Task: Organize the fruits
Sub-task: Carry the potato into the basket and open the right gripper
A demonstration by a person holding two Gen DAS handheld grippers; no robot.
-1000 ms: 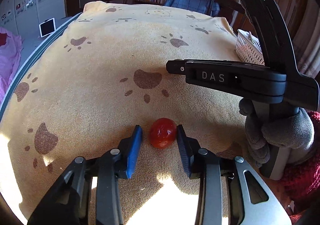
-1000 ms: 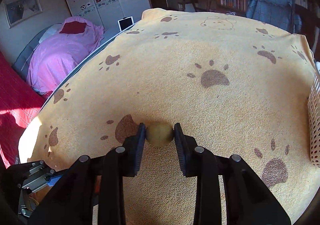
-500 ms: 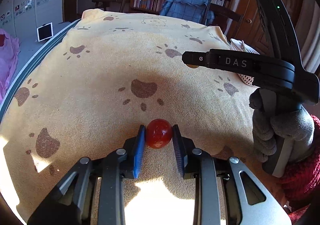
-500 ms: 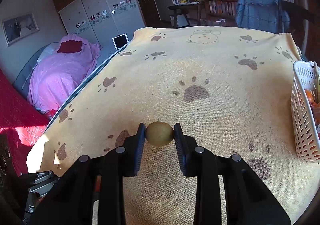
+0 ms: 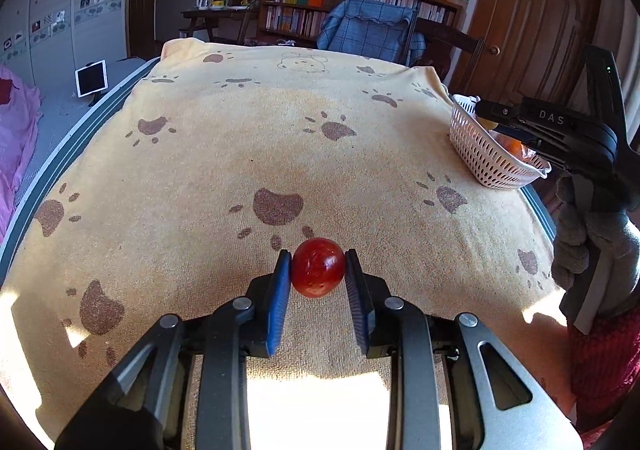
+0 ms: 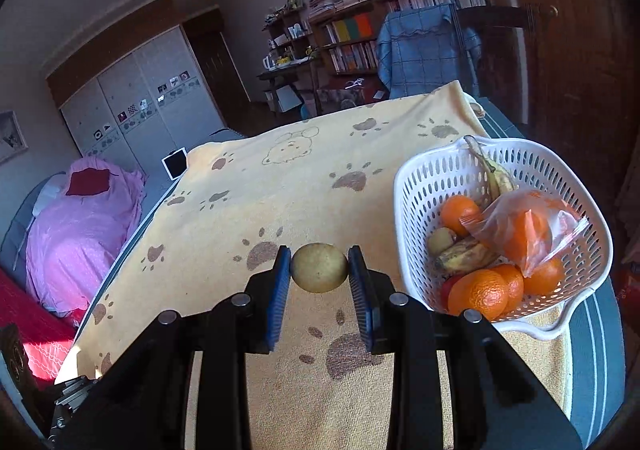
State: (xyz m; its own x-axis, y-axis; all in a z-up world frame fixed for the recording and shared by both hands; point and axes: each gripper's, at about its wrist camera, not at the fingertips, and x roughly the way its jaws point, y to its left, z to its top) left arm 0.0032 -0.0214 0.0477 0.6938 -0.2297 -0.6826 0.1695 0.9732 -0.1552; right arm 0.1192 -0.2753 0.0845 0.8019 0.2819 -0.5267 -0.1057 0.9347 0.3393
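My left gripper (image 5: 319, 274) is shut on a small red fruit (image 5: 318, 267) and holds it above the yellow paw-print blanket (image 5: 260, 153). My right gripper (image 6: 319, 270) is shut on a round yellow-green fruit (image 6: 319, 267), lifted above the blanket (image 6: 280, 185), just left of a white perforated basket (image 6: 416, 185). The basket holds several oranges (image 6: 478, 294), bananas (image 6: 464, 254) and a bagged orange (image 6: 528, 230). In the left wrist view the right gripper's body (image 5: 560, 133) hangs over the basket (image 5: 488, 161) at the right edge.
The blanket covers a table with a grey striped edge (image 5: 60, 161). A pink-covered bed (image 6: 80, 217) lies to the left. A chair draped in blue cloth (image 5: 372, 29) and bookshelves (image 5: 320, 1) stand behind the table. A gloved hand (image 5: 592, 242) holds the right gripper.
My left gripper closed on the red fruit and lifted it off the blanket. My right gripper rose and moved right with the yellow-green fruit, up to the basket.
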